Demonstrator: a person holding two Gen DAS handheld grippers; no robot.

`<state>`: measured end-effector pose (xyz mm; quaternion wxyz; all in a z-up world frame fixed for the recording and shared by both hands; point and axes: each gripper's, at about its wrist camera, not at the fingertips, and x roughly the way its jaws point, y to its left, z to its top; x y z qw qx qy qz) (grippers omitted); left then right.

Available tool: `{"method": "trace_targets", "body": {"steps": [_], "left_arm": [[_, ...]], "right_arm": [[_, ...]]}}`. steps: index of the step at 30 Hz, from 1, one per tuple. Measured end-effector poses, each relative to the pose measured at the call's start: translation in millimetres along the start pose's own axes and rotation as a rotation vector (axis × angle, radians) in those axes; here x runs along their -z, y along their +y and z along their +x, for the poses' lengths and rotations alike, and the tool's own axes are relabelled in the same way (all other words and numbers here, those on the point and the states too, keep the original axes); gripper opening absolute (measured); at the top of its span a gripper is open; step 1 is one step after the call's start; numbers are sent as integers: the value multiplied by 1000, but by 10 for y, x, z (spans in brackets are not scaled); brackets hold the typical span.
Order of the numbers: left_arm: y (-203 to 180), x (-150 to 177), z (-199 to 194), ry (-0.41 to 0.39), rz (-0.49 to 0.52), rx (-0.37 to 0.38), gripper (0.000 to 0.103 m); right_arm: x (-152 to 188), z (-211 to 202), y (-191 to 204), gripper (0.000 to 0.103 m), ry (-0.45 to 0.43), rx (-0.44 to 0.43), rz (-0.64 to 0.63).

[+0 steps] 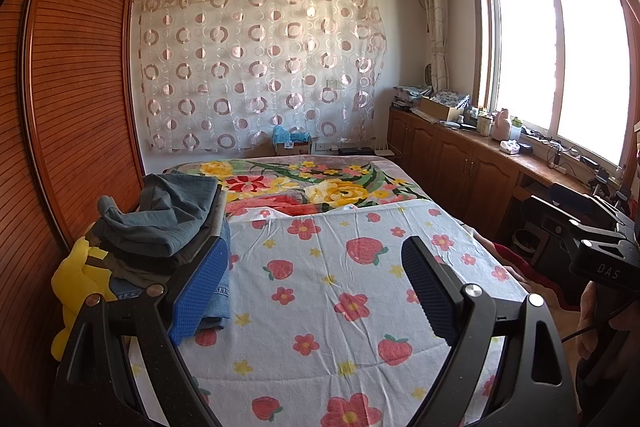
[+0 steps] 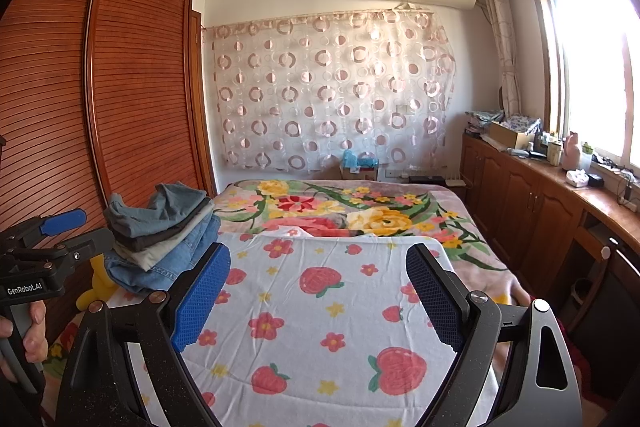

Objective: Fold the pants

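A stack of pants (image 1: 168, 227) lies at the left edge of the bed; a grey-blue pair is crumpled on top, with dark, beige and denim pairs under it. It also shows in the right wrist view (image 2: 164, 231). My left gripper (image 1: 316, 275) is open and empty, held above the strawberry-print sheet (image 1: 344, 307), its left finger beside the stack. My right gripper (image 2: 320, 287) is open and empty above the same sheet (image 2: 320, 327), to the right of the stack. The left gripper also shows in the right wrist view (image 2: 60, 227).
A yellow plush toy (image 1: 80, 279) sits under the stack at the bed's left edge. A wooden wardrobe (image 1: 72, 87) runs along the left. A floral blanket (image 1: 312, 183) covers the far half of the bed. Wooden cabinets (image 1: 460, 155) with clutter stand along the right, below the window.
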<state>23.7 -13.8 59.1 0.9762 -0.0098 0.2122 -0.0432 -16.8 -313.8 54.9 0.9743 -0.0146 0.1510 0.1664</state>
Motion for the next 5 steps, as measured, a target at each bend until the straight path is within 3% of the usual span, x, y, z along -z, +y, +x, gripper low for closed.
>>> {"method": "trace_targets", "body": {"steps": [5], "left_arm": [[-3, 0, -2, -2, -1, -2, 89]], "right_arm": [[1, 1, -1, 91, 0, 0, 0]]}}
